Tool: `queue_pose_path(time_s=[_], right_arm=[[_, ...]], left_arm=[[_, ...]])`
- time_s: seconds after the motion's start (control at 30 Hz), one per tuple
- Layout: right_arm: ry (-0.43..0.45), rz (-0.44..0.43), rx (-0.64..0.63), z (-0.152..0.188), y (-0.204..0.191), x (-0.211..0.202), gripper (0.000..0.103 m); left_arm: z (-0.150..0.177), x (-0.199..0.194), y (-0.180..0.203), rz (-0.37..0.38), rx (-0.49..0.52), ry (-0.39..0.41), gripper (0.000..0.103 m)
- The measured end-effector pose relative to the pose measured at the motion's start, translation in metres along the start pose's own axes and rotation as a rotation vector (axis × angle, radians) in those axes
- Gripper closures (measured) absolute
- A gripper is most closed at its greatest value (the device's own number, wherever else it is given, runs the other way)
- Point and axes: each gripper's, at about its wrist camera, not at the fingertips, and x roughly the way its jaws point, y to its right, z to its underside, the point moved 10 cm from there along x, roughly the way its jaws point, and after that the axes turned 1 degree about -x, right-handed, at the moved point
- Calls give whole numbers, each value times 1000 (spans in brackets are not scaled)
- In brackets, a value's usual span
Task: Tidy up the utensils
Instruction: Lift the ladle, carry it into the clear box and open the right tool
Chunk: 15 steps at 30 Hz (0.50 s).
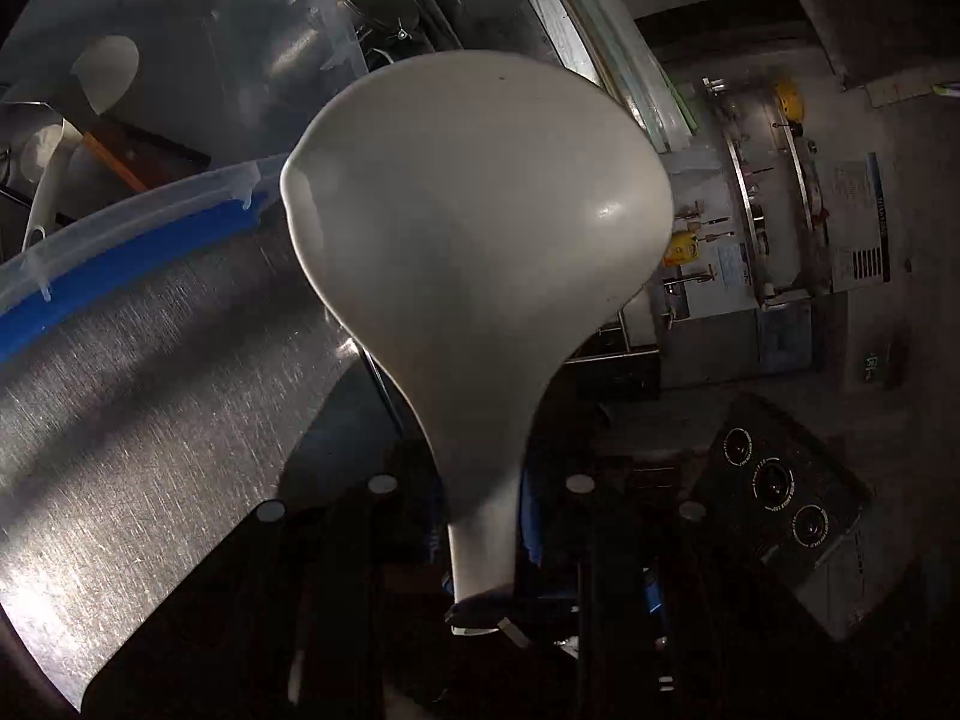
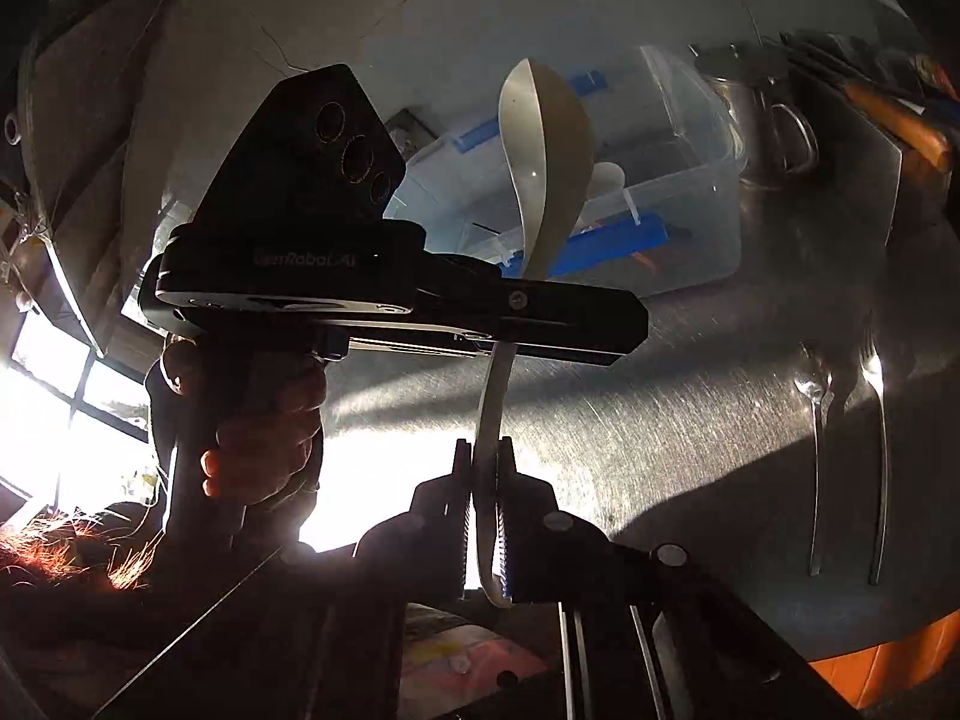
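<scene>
Right wrist view: both grippers, right [image 2: 486, 480] and left [image 2: 498, 312], clamp white spoon [image 2: 543, 150] mid-frame. Release one before lowering into plastic box [image 2: 690, 192].

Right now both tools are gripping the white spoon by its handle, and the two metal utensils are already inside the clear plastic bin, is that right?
Not quite. The two metal utensils lie on the steel table, outside the clear bin, as the right wrist view shows. The rest holds: the left tool and right tool both grip the white spoon by its handle.
</scene>
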Motion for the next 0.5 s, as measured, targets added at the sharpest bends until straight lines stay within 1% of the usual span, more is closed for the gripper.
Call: queue_pose_path(time_s=[0.07, 0.13, 0.2, 0.27, 0.33, 0.37, 0.43, 0.5], right_arm=[[17, 18, -52, -32, 0, -9, 94], [12, 35, -88, -68, 7, -11, 94], [-14, 35, -105, -105, 12, -2, 94], [-46, 66, -123, -140, 18, 18, 94], [-105, 72, -120, -160, 29, 43, 94], [-138, 78, -117, -166, 34, 58, 94], [-211, 85, -101, -168, 44, 94, 94], [-284, 83, -74, -164, 60, 125, 94]], left_arm=[[-28, -22, 10, -6, 28, 57, 85], [-61, -44, 11, -41, 47, 123, 85], [-94, -64, 0, -63, 24, 173, 85], [-119, -85, -21, -81, -23, 211, 85], [-142, -95, -48, -121, -71, 227, 85], [-148, -98, -66, -140, -103, 228, 85], [-158, -94, -103, -174, -167, 214, 85], [-162, -79, -141, -197, -244, 177, 85]])
